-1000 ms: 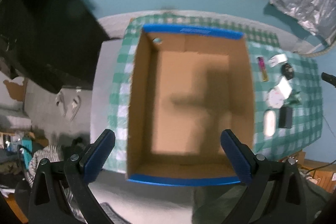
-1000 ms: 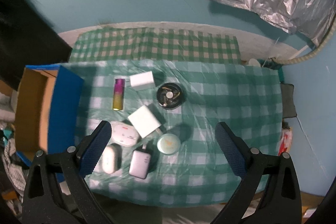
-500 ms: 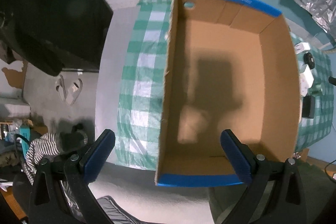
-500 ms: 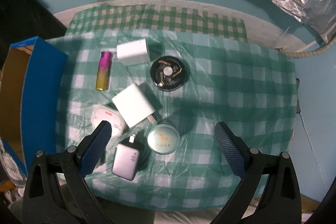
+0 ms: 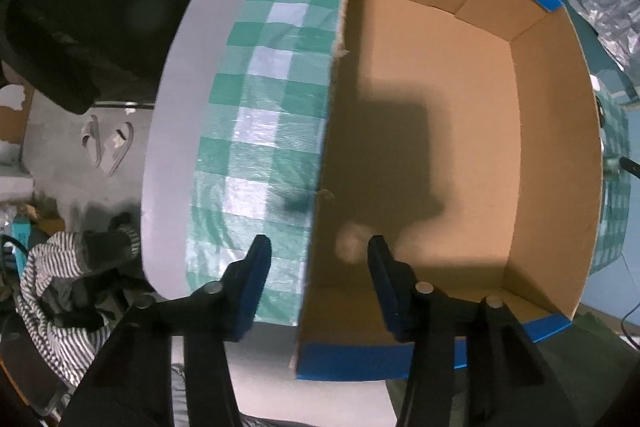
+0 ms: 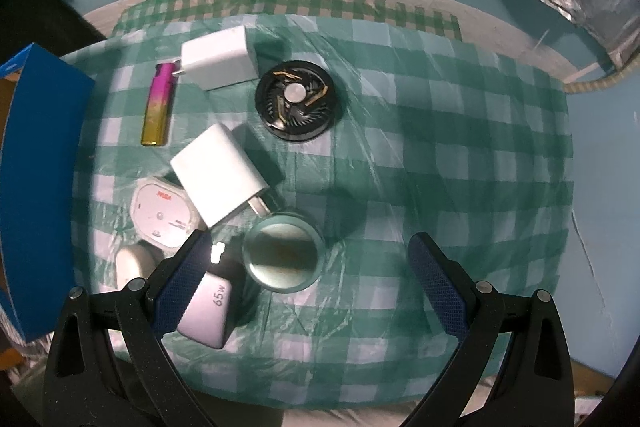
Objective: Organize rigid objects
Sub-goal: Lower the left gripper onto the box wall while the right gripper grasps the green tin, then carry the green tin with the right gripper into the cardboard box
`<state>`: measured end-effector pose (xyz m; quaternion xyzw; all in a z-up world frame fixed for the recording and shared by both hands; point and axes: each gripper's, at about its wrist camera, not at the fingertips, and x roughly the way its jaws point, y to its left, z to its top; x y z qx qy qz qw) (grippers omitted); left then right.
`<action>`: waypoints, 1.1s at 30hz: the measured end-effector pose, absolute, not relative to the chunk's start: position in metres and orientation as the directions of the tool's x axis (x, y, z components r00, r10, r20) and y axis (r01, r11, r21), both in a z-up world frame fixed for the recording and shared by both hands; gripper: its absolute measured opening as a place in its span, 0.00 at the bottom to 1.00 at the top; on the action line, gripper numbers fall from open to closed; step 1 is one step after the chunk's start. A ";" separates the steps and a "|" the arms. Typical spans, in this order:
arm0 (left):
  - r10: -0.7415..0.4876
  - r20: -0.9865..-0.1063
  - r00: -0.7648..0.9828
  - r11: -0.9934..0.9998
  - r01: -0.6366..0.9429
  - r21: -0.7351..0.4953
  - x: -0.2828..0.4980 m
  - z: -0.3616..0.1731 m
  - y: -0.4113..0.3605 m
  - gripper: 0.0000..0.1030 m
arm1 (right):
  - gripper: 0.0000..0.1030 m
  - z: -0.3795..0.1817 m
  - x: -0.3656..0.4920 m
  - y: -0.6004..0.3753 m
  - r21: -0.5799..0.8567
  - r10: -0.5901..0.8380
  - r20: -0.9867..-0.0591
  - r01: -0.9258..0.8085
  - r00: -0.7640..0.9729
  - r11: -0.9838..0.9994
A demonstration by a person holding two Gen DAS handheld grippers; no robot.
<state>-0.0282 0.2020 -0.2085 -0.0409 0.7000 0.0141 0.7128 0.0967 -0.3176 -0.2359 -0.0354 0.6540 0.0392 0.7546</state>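
The left claw [image 5: 318, 251], just narrowed, straddles the cardboard box [image 5: 556, 163] wall without pinching it, while the right claw [image 6: 308, 255] hangs spread over a round tin [image 6: 283, 251].

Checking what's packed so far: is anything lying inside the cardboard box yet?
No, the cardboard box shows only a bare brown floor with a shadow across it in the left wrist view.

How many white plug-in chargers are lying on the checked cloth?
2. One white charger lies at the far side beside the pink-and-gold lighter; another white charger lies mid-cloth, leaning on a rounded white case. Others may be hidden.
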 end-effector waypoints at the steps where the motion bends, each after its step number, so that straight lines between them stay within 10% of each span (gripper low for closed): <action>1: -0.044 -0.999 0.018 0.997 -0.070 -0.045 -0.028 -0.209 0.201 0.38 | 0.95 -0.237 0.097 -0.319 -0.005 0.010 -0.990 -0.100 0.140 0.995; 15: -0.036 -0.999 -0.008 0.997 -0.064 -0.035 -0.025 -0.213 0.200 0.20 | 0.73 -0.259 0.105 -0.305 -0.028 -0.008 -0.992 -0.157 0.123 0.987; 22: -0.029 -0.999 -0.019 0.998 -0.059 -0.028 -0.026 -0.216 0.199 0.15 | 0.44 -0.268 0.107 -0.303 -0.011 0.003 -0.996 -0.159 0.086 0.987; 33: -0.038 -0.999 -0.036 0.998 -0.052 -0.037 -0.029 -0.217 0.201 0.15 | 0.43 -0.259 0.103 -0.300 0.006 0.019 -0.995 -0.138 0.095 0.990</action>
